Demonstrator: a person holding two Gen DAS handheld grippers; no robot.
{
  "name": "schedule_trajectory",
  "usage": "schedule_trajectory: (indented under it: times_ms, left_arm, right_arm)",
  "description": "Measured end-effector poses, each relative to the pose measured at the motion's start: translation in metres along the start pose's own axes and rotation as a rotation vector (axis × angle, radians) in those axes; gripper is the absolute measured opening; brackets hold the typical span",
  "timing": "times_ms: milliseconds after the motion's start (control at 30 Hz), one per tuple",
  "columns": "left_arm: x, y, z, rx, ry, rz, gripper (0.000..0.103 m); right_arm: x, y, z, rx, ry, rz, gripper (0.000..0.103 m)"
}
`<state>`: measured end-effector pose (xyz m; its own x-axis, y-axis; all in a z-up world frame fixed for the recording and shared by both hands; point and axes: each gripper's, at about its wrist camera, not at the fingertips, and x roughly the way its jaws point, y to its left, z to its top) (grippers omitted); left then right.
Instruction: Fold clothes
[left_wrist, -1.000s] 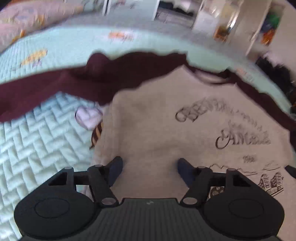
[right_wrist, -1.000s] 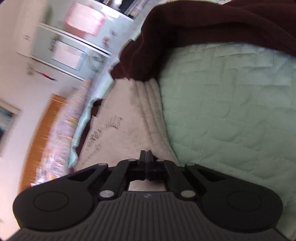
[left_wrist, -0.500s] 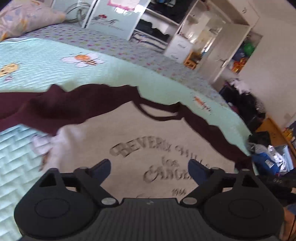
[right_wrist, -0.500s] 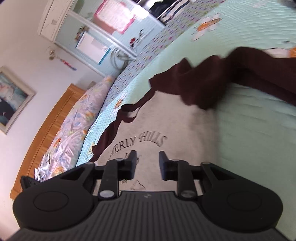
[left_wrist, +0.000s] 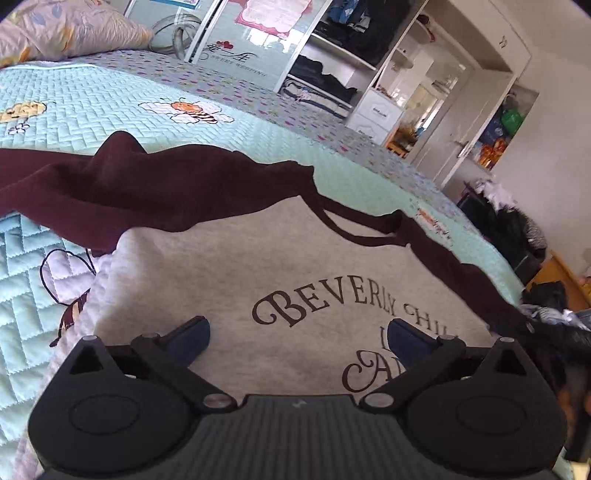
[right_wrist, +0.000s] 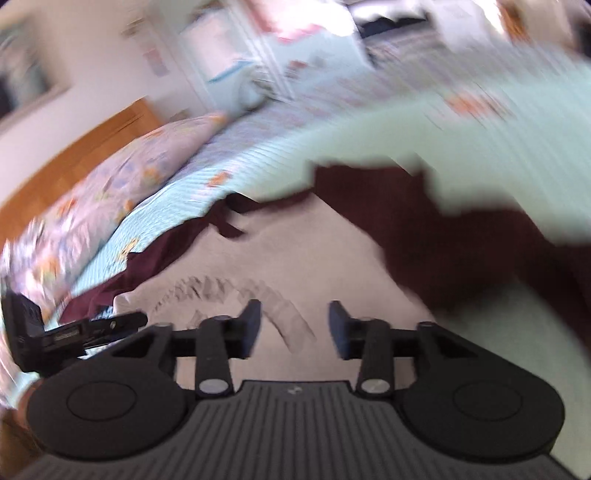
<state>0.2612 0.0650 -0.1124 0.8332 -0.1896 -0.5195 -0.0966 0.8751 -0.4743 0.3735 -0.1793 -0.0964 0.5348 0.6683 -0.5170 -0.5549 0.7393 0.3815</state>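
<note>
Grey sweatshirt (left_wrist: 229, 266) with maroon sleeves and collar trim, spread flat, front up, "BEVERLY HILLS" lettering (left_wrist: 354, 302) in dark script across chest. One sleeve (left_wrist: 140, 192) crumpled toward ten o'clock, the other (left_wrist: 461, 269) trailing toward three.

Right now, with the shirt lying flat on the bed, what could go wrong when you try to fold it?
The dark sleeve lies bunched and wrinkled, so a fold could likely trap lumps. Both the left gripper and the right gripper are opening with nothing between their fingers; a grab might pinch the quilt along with the sweatshirt. The right wrist view is blurred, so aiming could be off.
</note>
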Motion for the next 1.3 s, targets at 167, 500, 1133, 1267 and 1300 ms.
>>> schedule_trajectory:
  times_ms: [167, 500, 1133, 1267, 1300]
  left_arm:
    - [0.0, 0.013, 0.002, -0.014, -0.01, -0.057, 0.102]
    - [0.001, 0.018, 0.006, -0.025, -0.018, -0.081, 0.102]
    - [0.0, 0.019, 0.006, 0.0, -0.023, -0.064, 0.102]
    - [0.0, 0.022, 0.007, -0.008, -0.03, -0.066, 0.102]
    - [-0.001, 0.022, 0.007, -0.011, -0.033, -0.065, 0.102]
  right_arm:
    - [0.07, 0.049, 0.051, -0.335, 0.043, -0.039, 0.056]
    - [0.147, 0.066, 0.085, -0.653, 0.24, 0.003, 0.069]
    - [0.171, 0.076, 0.07, -0.736, 0.459, 0.047, 0.018]
    - [0.163, 0.087, 0.062, -0.812, 0.41, 0.005, 0.013]
    - [0.163, 0.088, 0.062, -0.823, 0.394, -0.011, 0.013]
